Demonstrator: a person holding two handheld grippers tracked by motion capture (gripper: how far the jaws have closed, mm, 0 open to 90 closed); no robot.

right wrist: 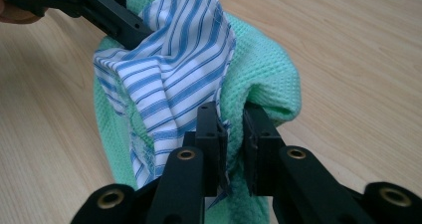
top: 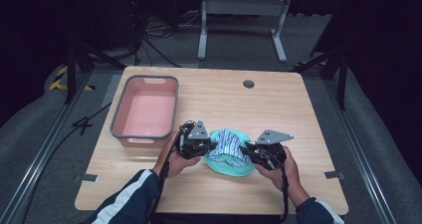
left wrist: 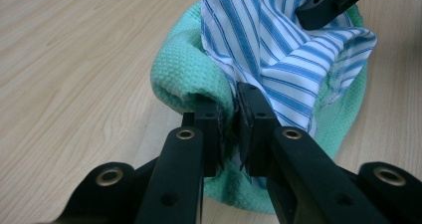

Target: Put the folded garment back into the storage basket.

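A blue-and-white striped cloth (top: 228, 143) lies bunched on a mint-green waffle cloth (top: 229, 168) near the front middle of the wooden table (top: 283, 109). My left gripper (top: 211, 145) pinches the left edge of the bundle and my right gripper (top: 246, 148) pinches the right edge. In the left gripper view the jaws (left wrist: 233, 109) are shut, with the green cloth (left wrist: 184, 69) and the striped cloth (left wrist: 268, 40) between the pads. In the right gripper view the jaws (right wrist: 233, 119) are shut the same way on the striped cloth (right wrist: 174, 59) and the green cloth (right wrist: 263, 69). The bundle sags between them.
A pink basin with a grey rim (top: 115, 115) stands at the table's left, close to my left hand. A round cable hole (top: 249, 83) sits near the far edge. Bare wood stretches to the right and behind the cloths. Beyond the table stand a metal frame and cables on the floor.
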